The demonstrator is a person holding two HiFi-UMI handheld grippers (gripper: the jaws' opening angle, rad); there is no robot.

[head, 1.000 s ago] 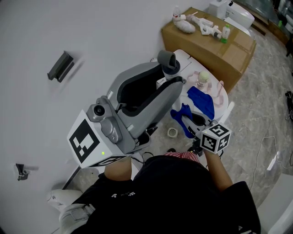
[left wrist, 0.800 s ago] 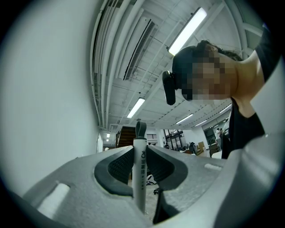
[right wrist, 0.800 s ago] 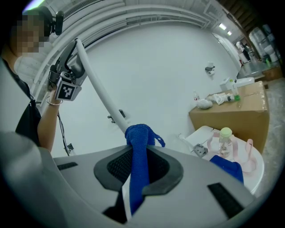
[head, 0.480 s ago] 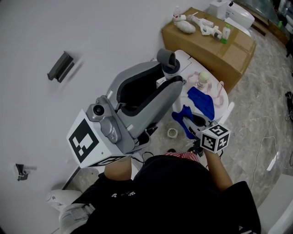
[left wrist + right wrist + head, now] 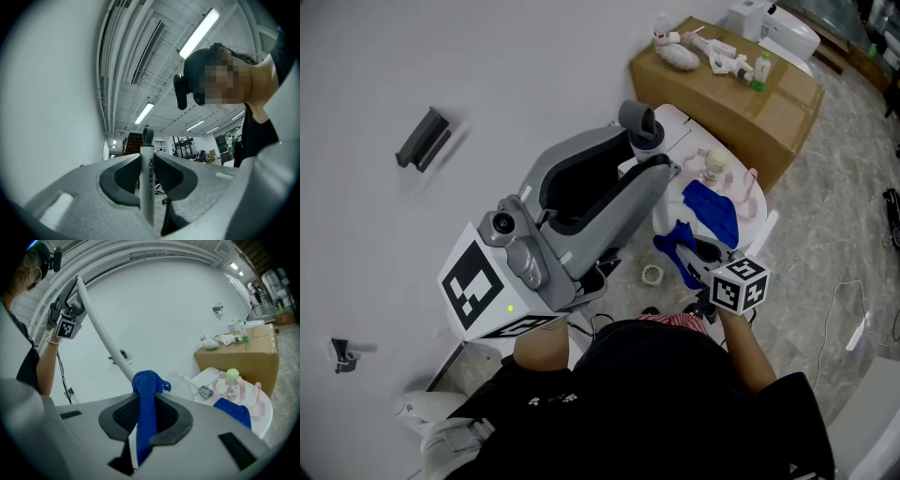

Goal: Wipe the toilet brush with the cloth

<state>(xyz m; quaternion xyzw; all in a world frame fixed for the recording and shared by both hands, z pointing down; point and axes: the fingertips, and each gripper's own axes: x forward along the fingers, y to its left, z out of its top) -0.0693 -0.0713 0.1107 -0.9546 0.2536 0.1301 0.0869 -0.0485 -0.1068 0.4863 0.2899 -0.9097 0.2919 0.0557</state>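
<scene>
Two grippers are showing, and both are loaded.

- The left gripper [image 5: 147,159] is pinching the toilet brush [image 5: 148,187] by its white handle. The ribbed pads are pressing on the shaft from both sides. The grey loop at the handle's end is sticking up past the jaw tips.
- In the head view this gripper is sitting large at centre frame and pointing toward the upper right. The grey loop is poking out beyond its jaws, and the white shaft is dropping below them toward the lower right.
- The right gripper [image 5: 146,401] is clamping a blue cloth [image 5: 146,385]. A folded strip is running down between the pads, and a bunched end is rising above the tips.
- In the right gripper view that bunch is lying against the brush shaft, which is slanting from the upper left down to frame centre. The brush head is hiding behind cloth and jaws.
- In the head view the right gripper [image 5: 692,251] is sitting lower right of centre. The cloth is bunching at its tips, right at the lower part of the shaft.

Moving outward:
- A second blue cloth [image 5: 712,208] is lying on a small white table [image 5: 766,225] just beyond the right gripper, right of centre in the head view.
- A small bottle [image 5: 712,164] with a pale cap is standing upright on the same table, among pink strap-like pieces that I cannot identify.
- A cardboard box [image 5: 741,89] is standing past the table at the upper right, with small white items lying on top.
- A white wall [image 5: 394,75] is filling the left half of the head view.
- The person's dark sleeves are crossing the bottom of that frame.
</scene>
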